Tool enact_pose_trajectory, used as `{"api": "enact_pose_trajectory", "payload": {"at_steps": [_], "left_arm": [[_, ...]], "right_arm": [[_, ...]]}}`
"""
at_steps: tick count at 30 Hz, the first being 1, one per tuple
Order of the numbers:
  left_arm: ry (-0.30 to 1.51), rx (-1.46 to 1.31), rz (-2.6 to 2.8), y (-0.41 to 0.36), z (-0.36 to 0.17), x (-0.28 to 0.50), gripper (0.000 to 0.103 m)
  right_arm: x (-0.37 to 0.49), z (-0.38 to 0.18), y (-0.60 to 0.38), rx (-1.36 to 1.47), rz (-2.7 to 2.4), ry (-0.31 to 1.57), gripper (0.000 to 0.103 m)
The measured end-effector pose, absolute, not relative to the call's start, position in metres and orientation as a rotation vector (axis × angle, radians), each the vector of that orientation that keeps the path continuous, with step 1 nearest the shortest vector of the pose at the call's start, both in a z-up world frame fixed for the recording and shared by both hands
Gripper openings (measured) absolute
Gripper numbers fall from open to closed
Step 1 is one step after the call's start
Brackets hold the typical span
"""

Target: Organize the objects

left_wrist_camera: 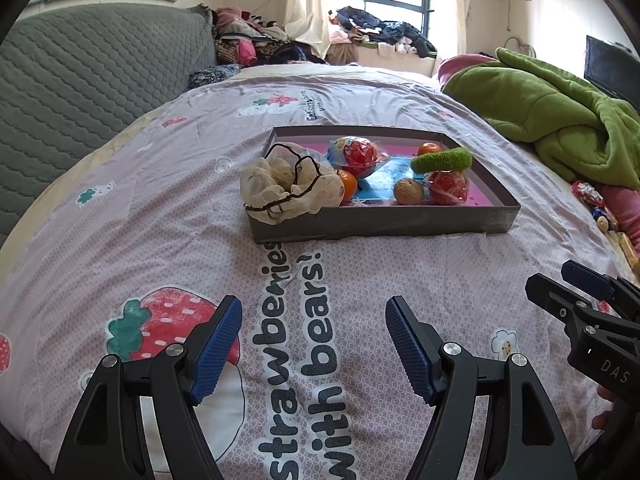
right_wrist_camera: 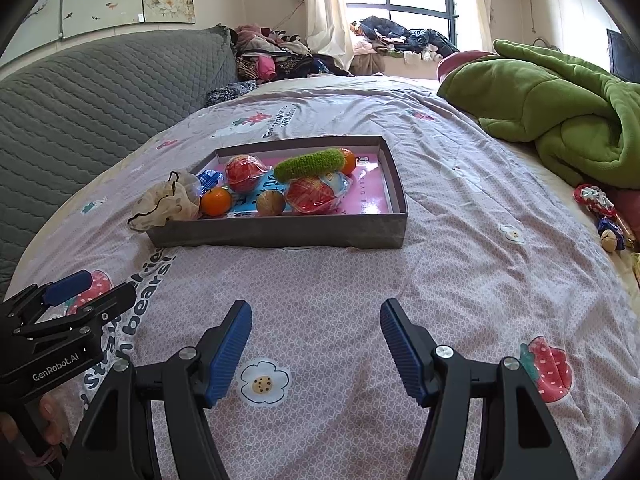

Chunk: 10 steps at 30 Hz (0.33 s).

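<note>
A shallow grey box (left_wrist_camera: 384, 222) (right_wrist_camera: 280, 232) sits on the bed ahead of both grippers. In it lie a beige mesh bag (left_wrist_camera: 288, 184) (right_wrist_camera: 168, 200) draped over its left corner, two wrapped red apples (left_wrist_camera: 358, 154) (left_wrist_camera: 448, 188), a green fuzzy scrunchie (left_wrist_camera: 442, 160) (right_wrist_camera: 310, 164), oranges (left_wrist_camera: 347, 185) (right_wrist_camera: 216, 201) and a walnut (left_wrist_camera: 408, 191) (right_wrist_camera: 271, 202). My left gripper (left_wrist_camera: 314, 344) is open and empty over the bedspread, well short of the box. My right gripper (right_wrist_camera: 316, 344) is open and empty too.
A green blanket (left_wrist_camera: 552, 108) (right_wrist_camera: 560, 100) is heaped at the right. Small wrapped items and a walnut (right_wrist_camera: 610, 240) lie at the bed's right edge. A grey quilted headboard (left_wrist_camera: 80, 80) is on the left. Clothes are piled by the window (right_wrist_camera: 400, 36).
</note>
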<state>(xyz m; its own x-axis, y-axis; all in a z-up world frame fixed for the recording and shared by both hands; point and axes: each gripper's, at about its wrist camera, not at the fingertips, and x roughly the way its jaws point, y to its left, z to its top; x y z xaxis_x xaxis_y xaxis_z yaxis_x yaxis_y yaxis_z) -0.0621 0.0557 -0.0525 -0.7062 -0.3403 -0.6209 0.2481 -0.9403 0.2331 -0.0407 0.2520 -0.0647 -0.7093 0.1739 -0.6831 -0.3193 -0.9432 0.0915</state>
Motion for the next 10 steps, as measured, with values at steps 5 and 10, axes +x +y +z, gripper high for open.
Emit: {"api": "enact_pose_trajectory", "payload": {"at_steps": [5, 10], "left_arm": [[-0.19, 0.974, -2.65, 0.056, -0.0509, -0.0609, 0.075], [-0.199, 0.976, -2.654, 0.0583, -0.0516, -0.0607, 0.075]], "right_arm": [[-0.0413, -0.0664, 0.253, -1.042, 2.655, 0.294, 0.066], [-0.0425, -0.0692, 0.2534, -1.057, 2.649, 0.294, 0.066]]}}
